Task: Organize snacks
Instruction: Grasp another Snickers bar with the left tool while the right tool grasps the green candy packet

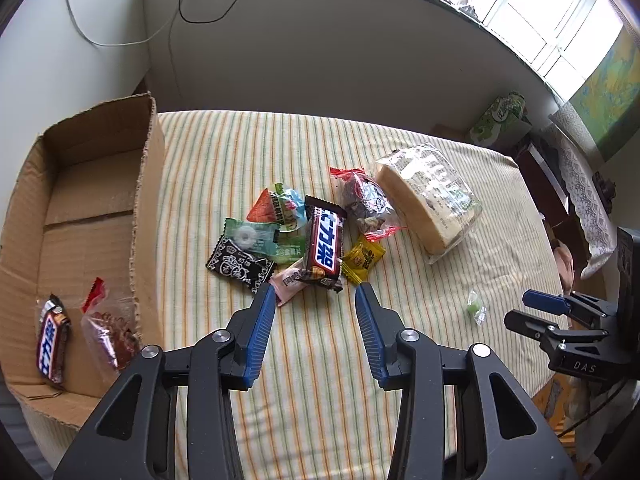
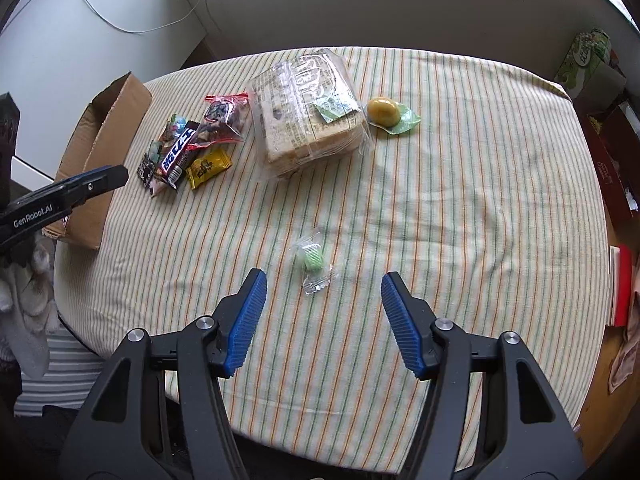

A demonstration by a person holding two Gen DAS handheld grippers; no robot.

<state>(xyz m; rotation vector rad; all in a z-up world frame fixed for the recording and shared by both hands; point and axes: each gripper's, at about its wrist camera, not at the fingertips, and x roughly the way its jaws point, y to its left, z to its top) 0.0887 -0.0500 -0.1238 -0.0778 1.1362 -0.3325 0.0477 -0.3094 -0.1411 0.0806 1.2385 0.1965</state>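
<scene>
Striped cloth, orange/green on cream, slightly rumpled, covers the tabletop; window light at 1 o'clock, cables on the wall behind.

Cardboard box sits at 9 o'clock in the left wrist view w/ a chocolate bar and a red-sealed clear pouch already inside. The rest of the snacks lie in a loose pile at 12 o'clock, just beyond my left gripper, jaws apart, empty. My right gripper also has its jaws apart, w/ a small green candy in a crinkly clear wrap just ahead between them.

Risks, as I judge: wrappers are slick, thin film, overlapping, so a pinch on the pile's bar prob drags the pink and yellow sachets along. The green candy is tiny and flat, so the jaws could snag cloth instead. The bagged bread is soft and squashes easily.
</scene>
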